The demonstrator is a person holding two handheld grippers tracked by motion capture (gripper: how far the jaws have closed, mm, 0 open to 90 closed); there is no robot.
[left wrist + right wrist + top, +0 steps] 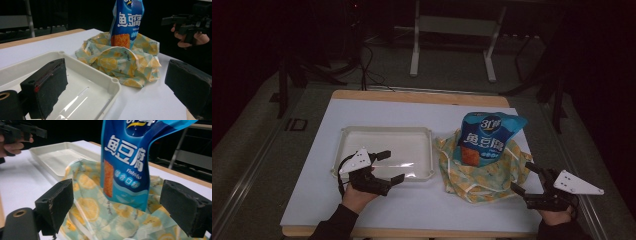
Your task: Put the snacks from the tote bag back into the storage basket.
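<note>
Upright, the snack bag [486, 137] stands in a crumpled lemon-print cloth [477, 175] just right of the empty tray [384, 152]. Both tongs gape, holding nothing. The right gripper [528, 181] sits at the cloth's near-right edge, likely the nearer; the left gripper [388, 166] hovers over the tray.

Left hand-held gripper [389, 167]: held low at the near left, jaws spread wide, nothing between them, pointing right. Right hand-held gripper [526, 180]: held at the near right edge, jaws likewise parted and empty, pointing left and away. Both forearms in dark sleeves.
</note>
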